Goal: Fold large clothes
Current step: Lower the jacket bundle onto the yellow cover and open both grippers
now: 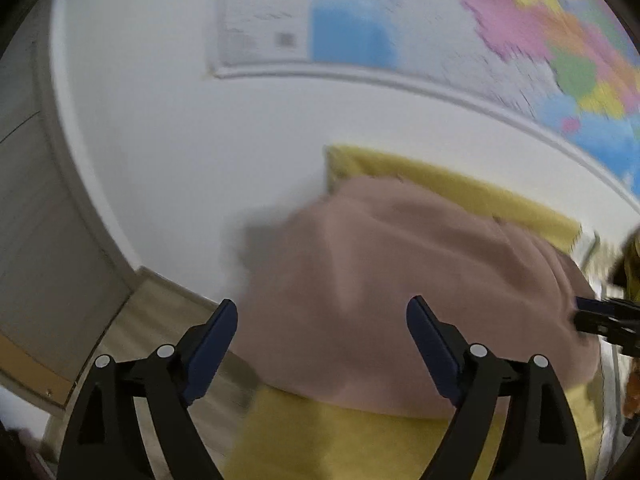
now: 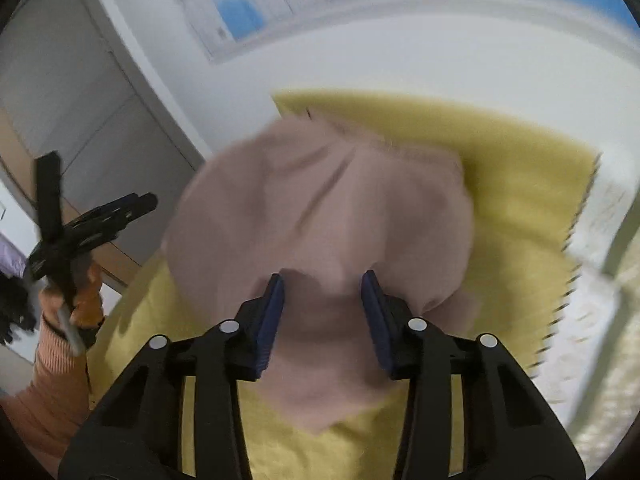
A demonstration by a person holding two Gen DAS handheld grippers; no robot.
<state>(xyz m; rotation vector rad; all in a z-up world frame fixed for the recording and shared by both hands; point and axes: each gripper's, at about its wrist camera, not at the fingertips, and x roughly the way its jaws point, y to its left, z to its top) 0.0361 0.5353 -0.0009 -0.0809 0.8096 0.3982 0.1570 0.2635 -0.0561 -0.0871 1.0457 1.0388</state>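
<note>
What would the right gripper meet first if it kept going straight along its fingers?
Most likely the pink garment: the right gripper points down at it, jaws apart. The picture is blurred, so how near the fabric is remains unclear.

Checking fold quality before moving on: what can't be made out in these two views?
- Pink garment: motion blur in both views hides its type and fold edges.
- Its near part, right wrist view: behind the right gripper.
- Wall map: blurred, cut by the edge.

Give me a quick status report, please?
Left gripper jaws wide, empty. Right gripper jaws apart over pink garment, bunched on yellow cloth. Nothing in the way.
</note>
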